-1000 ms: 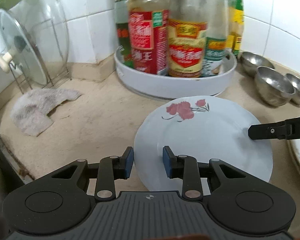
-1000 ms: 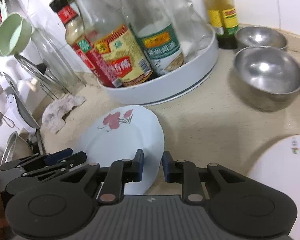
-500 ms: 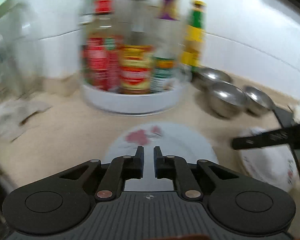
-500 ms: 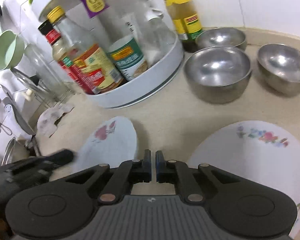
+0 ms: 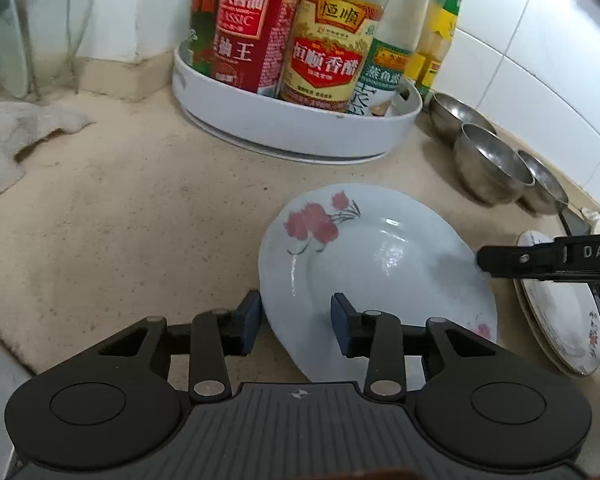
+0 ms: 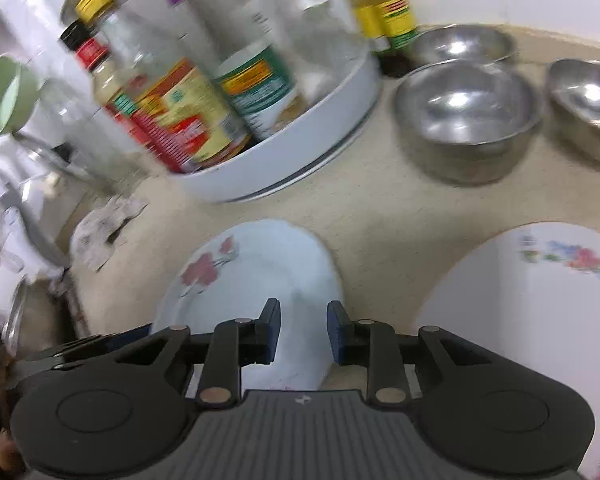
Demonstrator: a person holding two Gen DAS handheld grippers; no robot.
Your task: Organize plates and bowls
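Note:
A white plate with red flowers [image 5: 380, 264] [image 6: 260, 276] lies on the beige counter. My left gripper [image 5: 298, 330] straddles its near left rim. The jaws are opening, with the rim between the pads and neither pad pressing on it. My right gripper [image 6: 304, 332] is opening too, over the plate's right rim. One of its fingers [image 5: 520, 259] shows at that rim in the left wrist view. A stack of flowered plates [image 5: 560, 328] [image 6: 540, 320] sits to the right. Three steel bowls [image 5: 492, 168] [image 6: 468, 120] stand behind it.
A white round tray of sauce bottles [image 5: 300, 132] stands at the back by the tiled wall. A crumpled cloth [image 5: 16, 140] and a glass lid in a wire rack [image 5: 4, 52] are at the left. A green cup [image 6: 0, 96] hangs at the far left.
Both grippers closed half a second ago and have since opened again. The left gripper dropped back closer to the red-flowered plate, and the right gripper swung left over its rim.

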